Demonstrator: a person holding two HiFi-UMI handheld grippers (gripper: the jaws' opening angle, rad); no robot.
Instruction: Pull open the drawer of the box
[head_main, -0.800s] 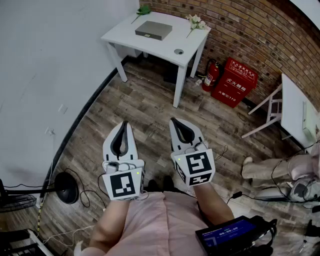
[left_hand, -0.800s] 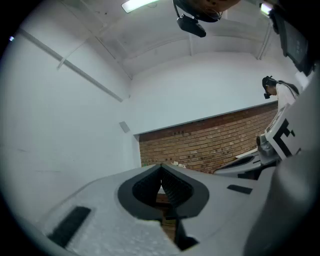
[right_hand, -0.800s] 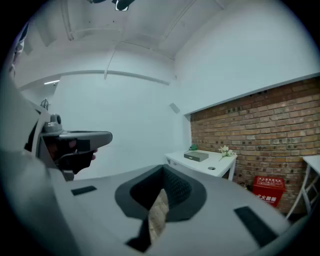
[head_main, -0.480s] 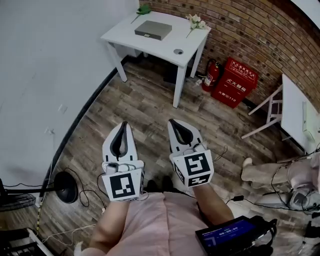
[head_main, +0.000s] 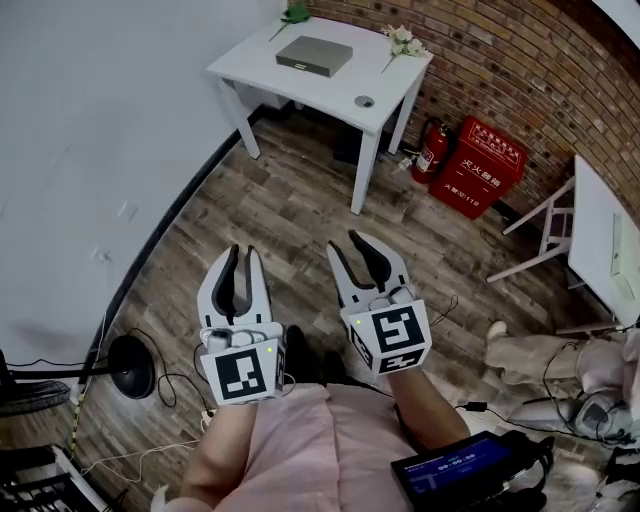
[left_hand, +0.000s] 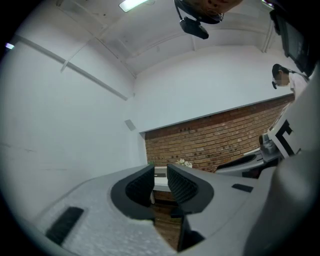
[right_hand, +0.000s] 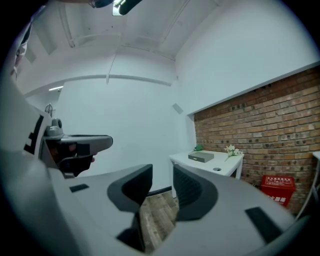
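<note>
Presently I hold left gripper (head_main: 243, 251) and right gripper (head_main: 347, 241) parted, empty, ready; box (head_main: 314, 56) lies distant, toward the far corner of the desk (head_main: 385, 88).

"What's the room like?"

"A white wall (head_main: 90, 150) on the left meets a brick wall (head_main: 540, 70) at the far corner. The floor (head_main: 290, 220) is wood plank."

"Furniture?"

"A white table (head_main: 320, 92) stands in that corner. Beside it, against the brick, are an extinguisher (head_main: 432, 150) and a red cabinet (head_main: 478, 165). Another white table (head_main: 595, 230) is at the right edge."

"Light?"

"A ceiling lamp (left_hand: 132, 4), lit."
</note>
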